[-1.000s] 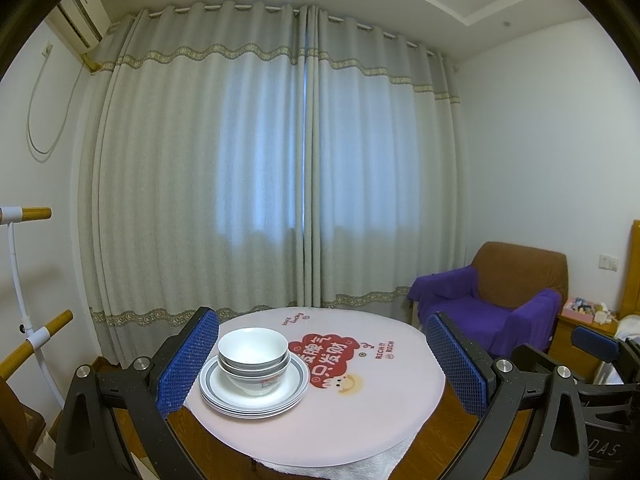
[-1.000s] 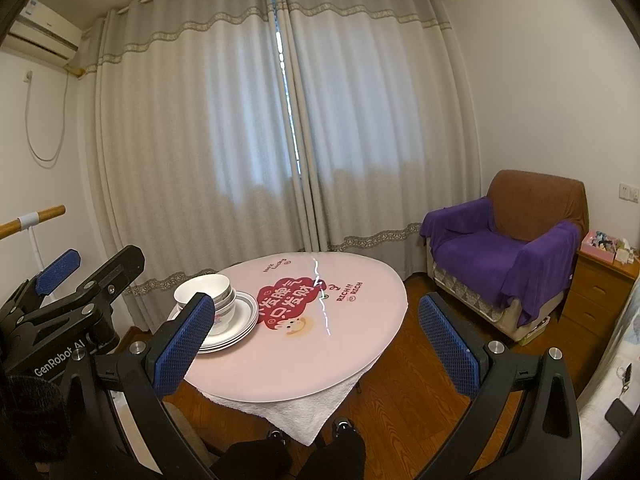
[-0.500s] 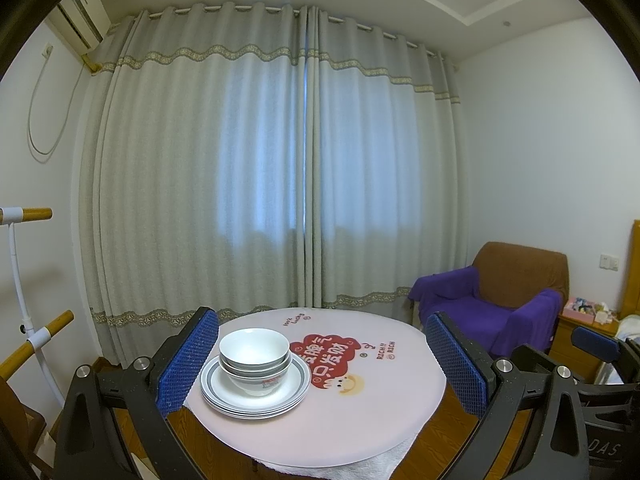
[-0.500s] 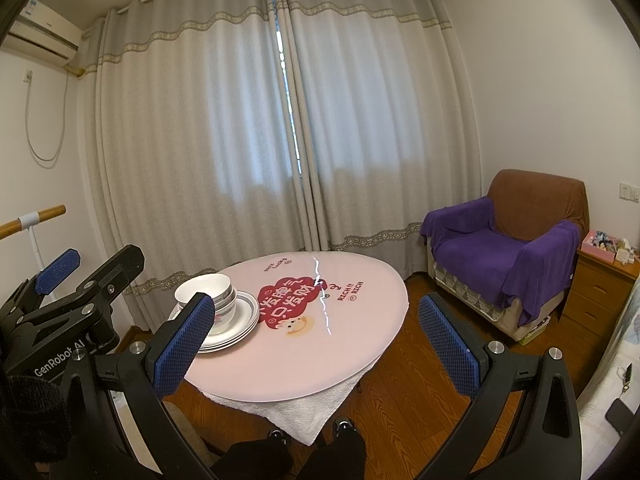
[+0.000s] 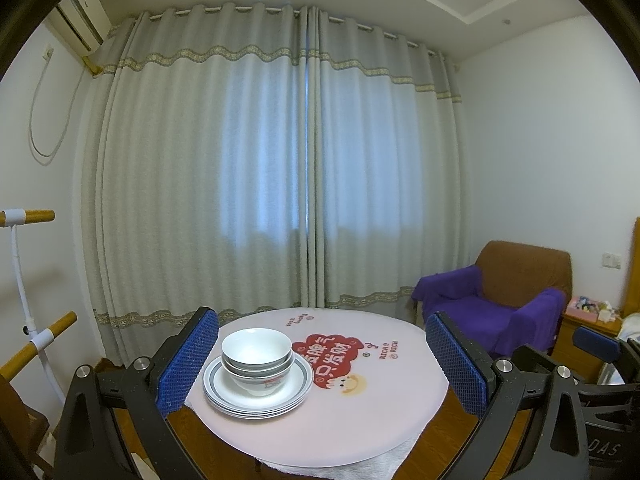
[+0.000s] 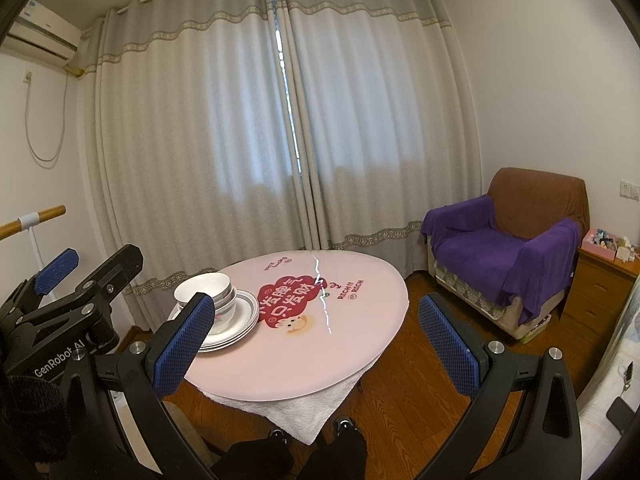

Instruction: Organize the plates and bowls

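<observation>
A stack of white bowls [image 5: 256, 360] [image 6: 208, 292] sits nested on a stack of grey-rimmed plates [image 5: 298, 388] [image 6: 240, 320], on the left part of a round table with a pink printed cover [image 5: 384, 412] [image 6: 344, 344]. My left gripper [image 5: 322, 364] is open and held back from the table, its blue pads wide apart with nothing between them. My right gripper [image 6: 318, 344] is open too, also short of the table and holding nothing. The left gripper's body [image 6: 72, 308] shows at the left edge of the right wrist view.
An armchair with a purple throw [image 5: 496, 308] [image 6: 508, 248] stands right of the table. A wooden bedside cabinet [image 6: 596, 292] is further right. Curtains [image 5: 280, 168] hang behind. A white stand with wooden handles [image 5: 24, 280] is at left. A person's dark-clad knees [image 6: 296, 456] show below.
The left wrist view has shifted very slightly; the dishes and table stay put. Both grippers remain open.
</observation>
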{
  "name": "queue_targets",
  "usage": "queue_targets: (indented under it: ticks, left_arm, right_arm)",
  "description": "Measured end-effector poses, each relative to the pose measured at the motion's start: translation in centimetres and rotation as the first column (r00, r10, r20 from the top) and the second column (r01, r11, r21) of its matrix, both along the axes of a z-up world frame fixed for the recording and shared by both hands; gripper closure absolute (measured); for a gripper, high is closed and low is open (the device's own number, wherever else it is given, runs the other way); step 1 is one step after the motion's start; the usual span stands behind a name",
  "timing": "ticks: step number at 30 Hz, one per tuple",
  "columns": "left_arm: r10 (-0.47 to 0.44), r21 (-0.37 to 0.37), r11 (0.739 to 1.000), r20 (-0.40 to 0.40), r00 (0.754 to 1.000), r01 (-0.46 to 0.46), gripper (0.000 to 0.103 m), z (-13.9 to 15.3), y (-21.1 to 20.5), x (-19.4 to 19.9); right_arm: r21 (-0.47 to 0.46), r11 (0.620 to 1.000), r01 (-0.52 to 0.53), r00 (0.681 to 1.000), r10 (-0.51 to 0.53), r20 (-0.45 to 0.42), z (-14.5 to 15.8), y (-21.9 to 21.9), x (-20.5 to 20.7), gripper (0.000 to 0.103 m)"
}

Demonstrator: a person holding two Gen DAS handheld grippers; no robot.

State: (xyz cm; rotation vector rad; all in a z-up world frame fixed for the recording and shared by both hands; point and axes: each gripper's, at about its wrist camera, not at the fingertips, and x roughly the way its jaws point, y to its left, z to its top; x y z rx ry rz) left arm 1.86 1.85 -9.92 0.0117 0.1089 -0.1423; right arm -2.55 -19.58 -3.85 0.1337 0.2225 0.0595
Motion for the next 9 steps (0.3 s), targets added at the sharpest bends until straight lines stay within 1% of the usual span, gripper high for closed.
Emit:
queue_targets:
  ticks: [9]
  left_arm:
    - [0.003,0.008,1.000,0.002,1.000,-0.003,0.001,0.01,-0.16,-0.12]
  right_arm:
    - [0.005,1.000,0.001,1.000,-0.001,0.000,-0.28,0.14,0.06,0.000]
